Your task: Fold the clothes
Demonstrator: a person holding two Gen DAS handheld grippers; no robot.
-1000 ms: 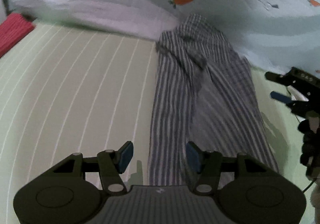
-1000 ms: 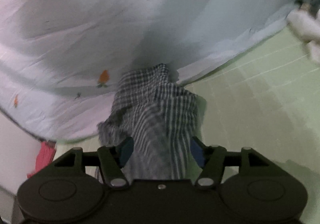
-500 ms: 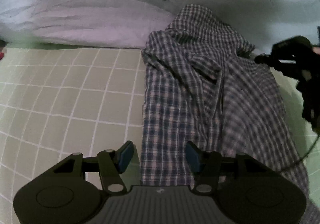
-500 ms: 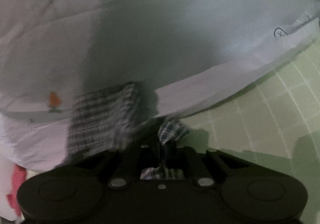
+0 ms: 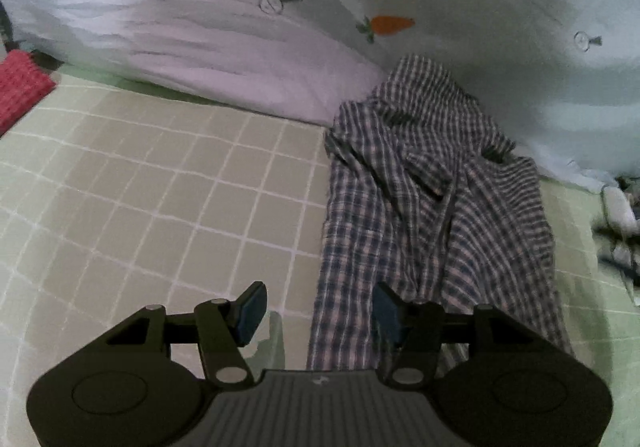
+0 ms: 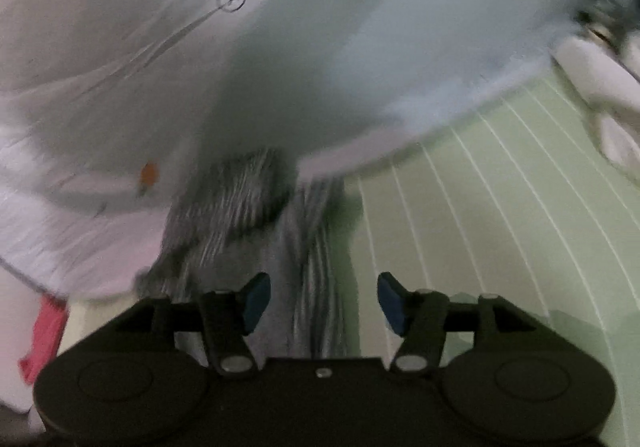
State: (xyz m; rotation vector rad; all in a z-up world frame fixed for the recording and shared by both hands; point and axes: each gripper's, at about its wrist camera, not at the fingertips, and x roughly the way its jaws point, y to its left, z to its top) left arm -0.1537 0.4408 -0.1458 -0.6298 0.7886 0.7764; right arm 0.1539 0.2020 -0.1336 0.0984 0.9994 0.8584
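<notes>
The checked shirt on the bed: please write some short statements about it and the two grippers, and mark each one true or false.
1. The checked shirt lies on the green sheet. True.
2. The left gripper is shut on the shirt. False: its jaws stand open.
3. The right gripper is open. True.
4. The shirt lies flat and neatly folded. False: it lies long and rumpled, its far end against the white blanket.
5. An orange carrot is printed on the blanket. True.
</notes>
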